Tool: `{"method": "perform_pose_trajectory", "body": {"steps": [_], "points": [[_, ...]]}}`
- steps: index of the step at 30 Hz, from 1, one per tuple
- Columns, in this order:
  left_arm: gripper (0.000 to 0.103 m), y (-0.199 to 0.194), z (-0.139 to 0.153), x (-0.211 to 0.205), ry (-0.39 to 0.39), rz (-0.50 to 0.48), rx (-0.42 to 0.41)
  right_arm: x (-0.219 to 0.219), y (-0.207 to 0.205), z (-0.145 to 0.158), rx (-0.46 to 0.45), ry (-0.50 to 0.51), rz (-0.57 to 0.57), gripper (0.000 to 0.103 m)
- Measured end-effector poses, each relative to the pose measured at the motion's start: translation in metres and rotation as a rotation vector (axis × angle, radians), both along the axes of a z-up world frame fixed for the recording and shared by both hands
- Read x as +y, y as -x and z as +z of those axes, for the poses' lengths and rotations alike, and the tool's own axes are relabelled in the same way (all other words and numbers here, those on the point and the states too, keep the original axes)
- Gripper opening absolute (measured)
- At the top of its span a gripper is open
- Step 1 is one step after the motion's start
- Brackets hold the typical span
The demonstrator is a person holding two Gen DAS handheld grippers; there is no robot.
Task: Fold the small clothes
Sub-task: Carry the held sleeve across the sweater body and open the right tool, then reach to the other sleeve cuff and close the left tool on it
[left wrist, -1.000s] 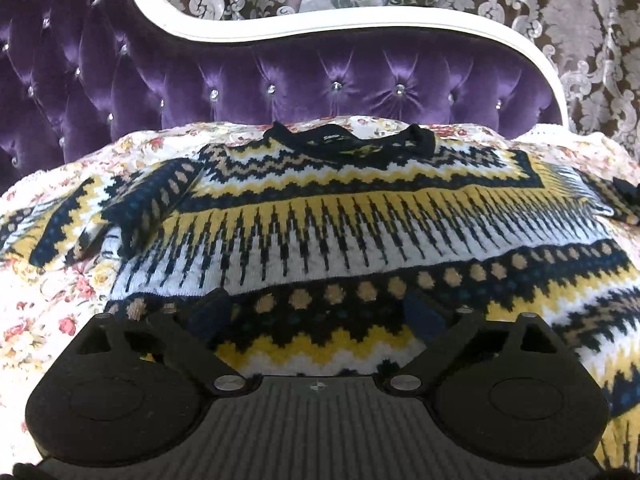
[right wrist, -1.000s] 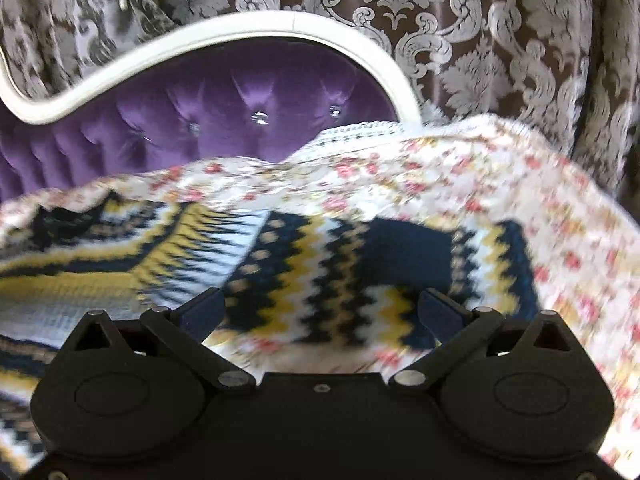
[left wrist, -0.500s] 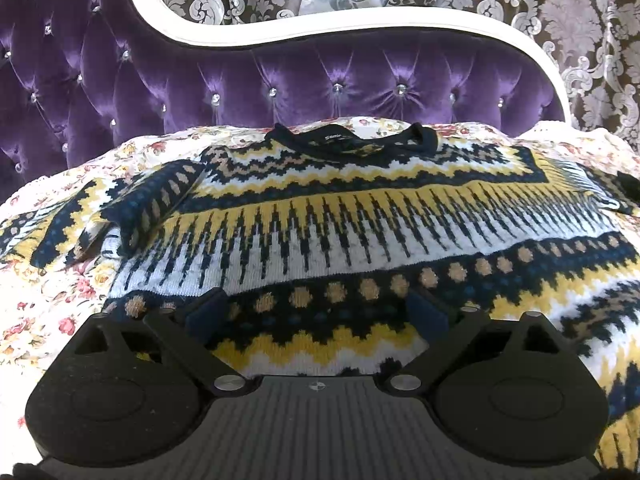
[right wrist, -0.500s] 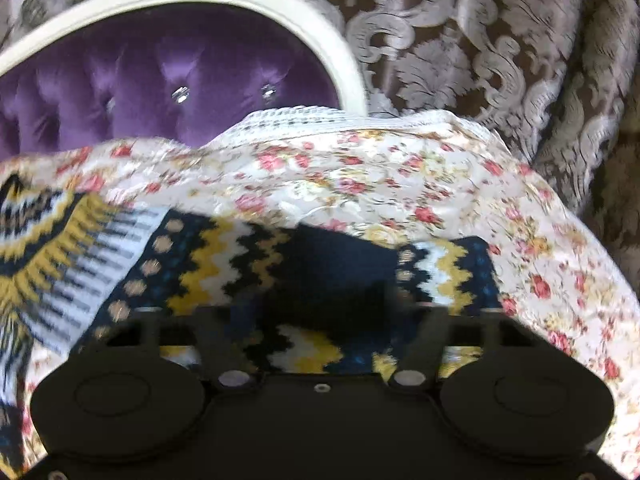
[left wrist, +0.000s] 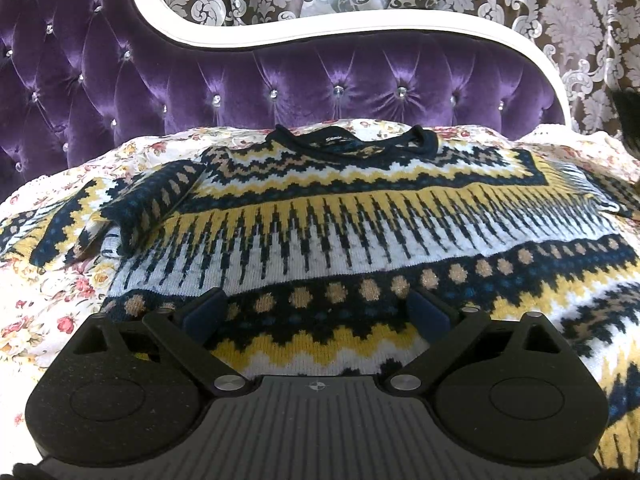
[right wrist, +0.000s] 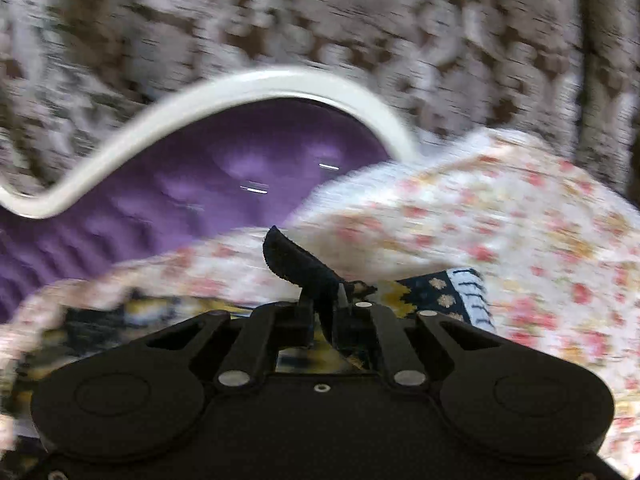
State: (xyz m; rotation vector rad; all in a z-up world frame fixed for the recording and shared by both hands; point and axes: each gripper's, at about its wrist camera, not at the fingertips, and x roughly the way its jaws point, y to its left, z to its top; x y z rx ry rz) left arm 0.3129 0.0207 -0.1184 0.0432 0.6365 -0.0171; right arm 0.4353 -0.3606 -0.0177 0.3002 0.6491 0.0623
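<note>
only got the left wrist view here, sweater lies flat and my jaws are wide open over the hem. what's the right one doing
Observer: The right gripper is shut on the dark cuff of the sweater's sleeve; its jaws have just been closing on it.
Operator: is the cuff off the bed
Observer: Yes, the cuff sticks up past the jaws, above the floral bedspread.
Operator: rest of the sleeve?
Observer: A patterned stretch of sleeve trails to the right of the jaws and lies against the bedspread.
Operator: clear picture?
Observer: No, the purple headboard and the curtain behind it are smeared with blur.
</note>
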Motion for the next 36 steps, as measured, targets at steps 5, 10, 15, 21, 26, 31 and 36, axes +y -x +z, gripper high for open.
{"method": "perform_pose_trajectory", "body": {"steps": [5, 10, 15, 21, 26, 31, 36], "points": [[0.099, -0.001, 0.000, 0.000, 0.002, 0.001, -0.002, 0.074, -0.004, 0.027, -0.041, -0.094, 0.171, 0.013], [0.099, 0.001, 0.000, 0.001, 0.006, 0.003, -0.005, 0.155, -0.018, 0.034, -0.040, -0.184, 0.326, 0.013], [0.099, 0.001, 0.001, 0.001, 0.012, 0.004, -0.007, 0.232, -0.032, 0.013, 0.004, -0.212, 0.466, 0.014], [0.099, 0.002, 0.001, 0.001, 0.017, 0.006, -0.010, 0.269, -0.035, -0.025, 0.063, -0.228, 0.579, 0.041], [0.099, 0.002, 0.001, 0.001, 0.019, 0.006, -0.011, 0.244, -0.021, -0.035, 0.019, -0.248, 0.550, 0.067], [0.098, 0.002, 0.001, 0.001, 0.020, 0.007, -0.011, 0.193, 0.008, -0.041, -0.050, -0.216, 0.407, 0.077], [0.098, 0.002, 0.001, 0.001, 0.020, 0.008, -0.007, 0.166, 0.049, -0.060, -0.078, 0.016, 0.274, 0.091]]}}
